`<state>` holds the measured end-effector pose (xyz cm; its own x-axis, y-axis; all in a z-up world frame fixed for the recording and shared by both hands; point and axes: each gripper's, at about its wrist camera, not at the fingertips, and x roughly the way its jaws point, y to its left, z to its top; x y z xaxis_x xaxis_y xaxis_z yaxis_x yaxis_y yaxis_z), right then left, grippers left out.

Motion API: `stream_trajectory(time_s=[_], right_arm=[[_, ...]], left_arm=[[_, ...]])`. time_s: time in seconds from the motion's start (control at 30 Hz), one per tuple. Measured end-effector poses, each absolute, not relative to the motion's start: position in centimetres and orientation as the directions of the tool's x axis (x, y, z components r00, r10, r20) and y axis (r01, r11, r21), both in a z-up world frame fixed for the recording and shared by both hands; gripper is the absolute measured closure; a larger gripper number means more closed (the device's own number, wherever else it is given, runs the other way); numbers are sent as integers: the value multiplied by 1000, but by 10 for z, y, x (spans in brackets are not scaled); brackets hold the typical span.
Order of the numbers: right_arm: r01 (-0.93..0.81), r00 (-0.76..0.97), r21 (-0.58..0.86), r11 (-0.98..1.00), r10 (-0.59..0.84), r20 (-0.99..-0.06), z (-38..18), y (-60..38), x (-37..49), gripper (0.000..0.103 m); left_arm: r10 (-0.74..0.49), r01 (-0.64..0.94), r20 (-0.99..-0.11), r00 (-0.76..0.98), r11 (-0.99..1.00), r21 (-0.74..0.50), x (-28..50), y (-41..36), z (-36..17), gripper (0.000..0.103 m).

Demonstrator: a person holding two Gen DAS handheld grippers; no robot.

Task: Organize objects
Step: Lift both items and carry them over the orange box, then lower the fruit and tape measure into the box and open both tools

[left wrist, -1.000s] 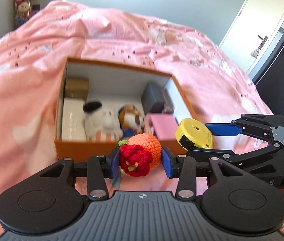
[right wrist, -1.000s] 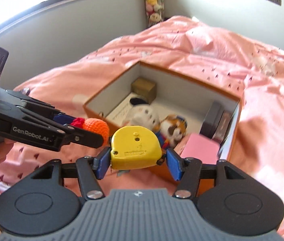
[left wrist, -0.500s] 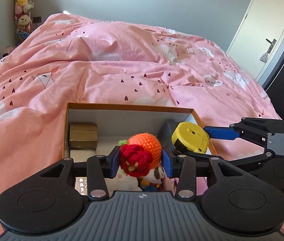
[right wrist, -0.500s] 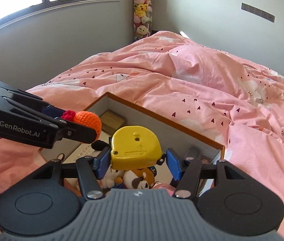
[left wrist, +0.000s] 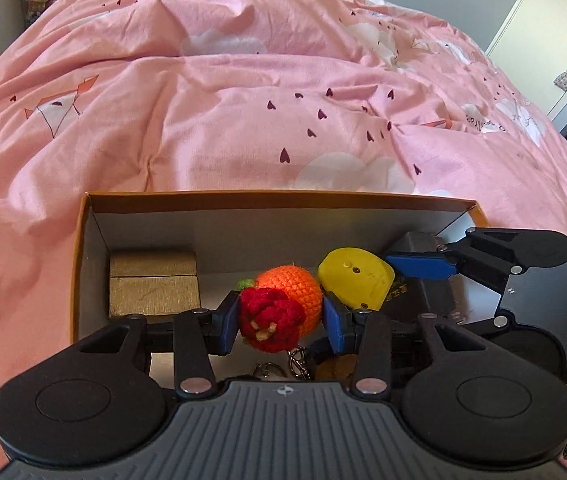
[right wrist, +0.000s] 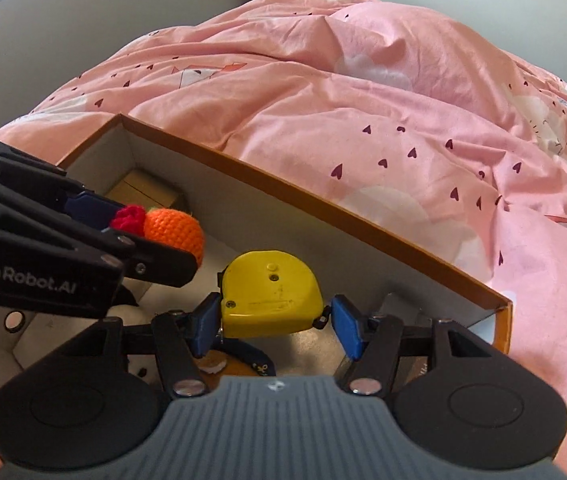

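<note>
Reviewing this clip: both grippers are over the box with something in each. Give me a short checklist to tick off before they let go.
1. Left gripper shut on the crocheted orange toy: ok, a pad presses each side.
2. Right gripper shut on the yellow tape measure: ok, though contact at its right pad is not clear.
3. Both items inside the rim of the orange box: ok.
4. Gold box in the far left corner clear of both items: ok.
5. Bare floor under the toy: cannot tell, key rings and a plush show just below it.
6. Bare floor under the tape measure: not ok, a plush lies under it.
</note>
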<state>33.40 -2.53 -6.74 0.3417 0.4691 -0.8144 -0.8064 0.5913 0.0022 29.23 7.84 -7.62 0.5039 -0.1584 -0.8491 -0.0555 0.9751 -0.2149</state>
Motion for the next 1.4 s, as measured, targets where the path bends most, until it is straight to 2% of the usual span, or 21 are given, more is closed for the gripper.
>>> stream_trajectory(time_s=[0.33,0.63,1.2,1.3,1.4], right_arm=[[-838,318,-59,543,397,-861,-100,2,350,42],[-864,329,-128,487,355,-875,-113,15,347,42],[-868,416,-255,425,345,-841,-78,-10,321,38],[-867,407,-236,439,350,-844,-74,-16,318,38],[-866,407,-231,444,355,-842,-71,-19,315,38]], left_arm=[[-87,-62,-894,440,990,-127,317,68,-100,54],[-63,-114,-921,385,987,-115,322,71,-112,54],[-47,-123,-932,360,988,-97,325,65,-116,52],[-43,-118,-928,370,989,-92,323,64,-113,47],[-54,-107,-919,391,989,-104,320,64,-107,37]])
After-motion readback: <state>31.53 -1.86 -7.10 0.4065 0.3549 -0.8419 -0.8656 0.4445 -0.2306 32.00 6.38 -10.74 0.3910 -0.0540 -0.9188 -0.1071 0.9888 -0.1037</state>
